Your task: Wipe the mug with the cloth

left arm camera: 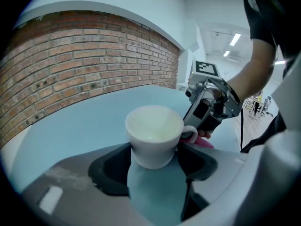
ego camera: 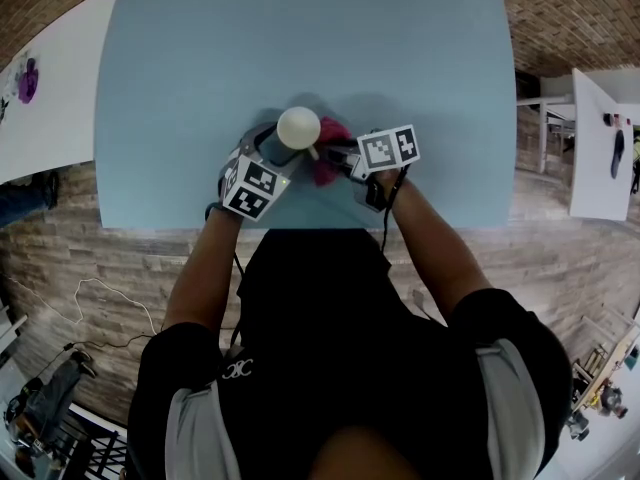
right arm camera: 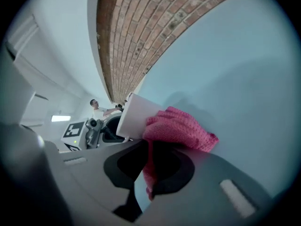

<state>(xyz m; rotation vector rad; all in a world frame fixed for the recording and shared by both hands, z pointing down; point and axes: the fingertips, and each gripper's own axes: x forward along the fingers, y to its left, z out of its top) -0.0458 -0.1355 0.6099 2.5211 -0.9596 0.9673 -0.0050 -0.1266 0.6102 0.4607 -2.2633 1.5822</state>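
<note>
Between the jaws of the left gripper [left arm camera: 153, 166], which are clamped on its lower body, the white mug [left arm camera: 153, 135] is held upright at the near part of the light-blue table [ego camera: 300, 28]. The pink cloth [right arm camera: 181, 128], pinched in the right gripper [right arm camera: 150, 161], is pressed to the mug's wall beside the handle [left arm camera: 190, 133]. Firm contact is best maintained as the cloth is swept round, with the mug steadied.

place: lab | brick wall [left arm camera: 94, 65] | ceiling strip lights [left arm camera: 235, 38] | equipment on floor [ego camera: 45, 400]

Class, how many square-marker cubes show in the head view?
2. One marker cube sits lower left of the white mug; the other sits right of the pink cloth. None seems hidden.
</note>
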